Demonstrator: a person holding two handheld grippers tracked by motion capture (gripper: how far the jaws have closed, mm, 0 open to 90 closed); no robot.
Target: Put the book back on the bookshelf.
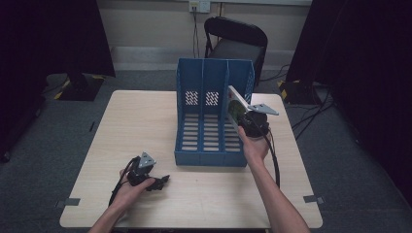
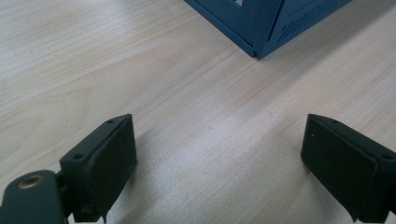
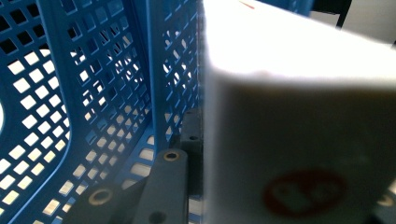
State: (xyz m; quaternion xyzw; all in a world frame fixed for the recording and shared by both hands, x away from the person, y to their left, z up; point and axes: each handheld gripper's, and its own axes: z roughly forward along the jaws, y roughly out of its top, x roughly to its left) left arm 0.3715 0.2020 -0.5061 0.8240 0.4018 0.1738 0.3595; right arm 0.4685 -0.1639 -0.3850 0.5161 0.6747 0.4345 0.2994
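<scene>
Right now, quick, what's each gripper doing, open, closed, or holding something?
Left gripper: open, holding nothing, low over the table.
Right gripper: shut on a flat white box, at the blue file rack.

black folding chair (image 1: 236, 41) behind table (image 1: 145, 121), wall socket (image 1: 199, 6), floor cables (image 1: 311, 114)

White box (image 3: 299, 130) blurred (red mark unreadable), hiding right tool's far jaw
</scene>
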